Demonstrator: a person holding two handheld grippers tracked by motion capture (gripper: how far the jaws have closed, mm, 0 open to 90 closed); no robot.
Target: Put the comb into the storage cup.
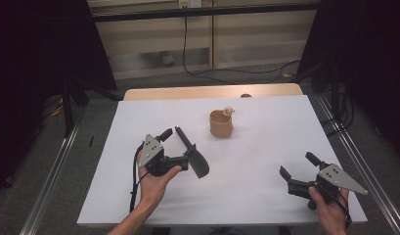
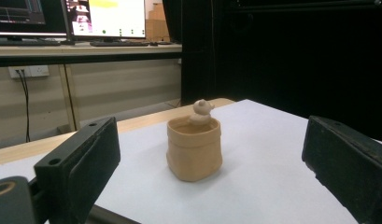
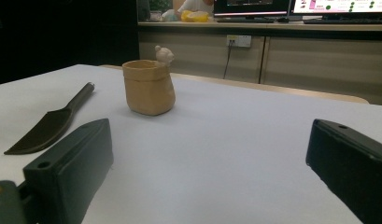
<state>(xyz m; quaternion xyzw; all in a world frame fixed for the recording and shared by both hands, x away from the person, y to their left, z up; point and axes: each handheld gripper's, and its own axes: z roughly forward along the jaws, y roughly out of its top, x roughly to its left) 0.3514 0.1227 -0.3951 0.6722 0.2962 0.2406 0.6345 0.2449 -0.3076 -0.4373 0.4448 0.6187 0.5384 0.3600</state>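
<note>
Overhead, both tongs, left (image 1: 180, 146) and right (image 1: 296, 164), gape empty; spatula (image 3: 51, 125) lies beside cup (image 3: 149, 87).

The person's left hand (image 1: 156, 178) comes up from the near edge on a bare forearm, palm turned upward, fingers curled around the body of the left gripper (image 1: 174, 131). That gripper's grey three-cornered plate faces up and its two black jaws stand wide apart, pointing away from the person and a little to the right. Well apart from it, the right hand (image 1: 329, 208) grips the right gripper (image 1: 296, 164) from behind, a dark cable trailing by the wrist. Its jaws also gape wide and point up and to the left, its grey plate lying flat on top, tip toward the right
</note>
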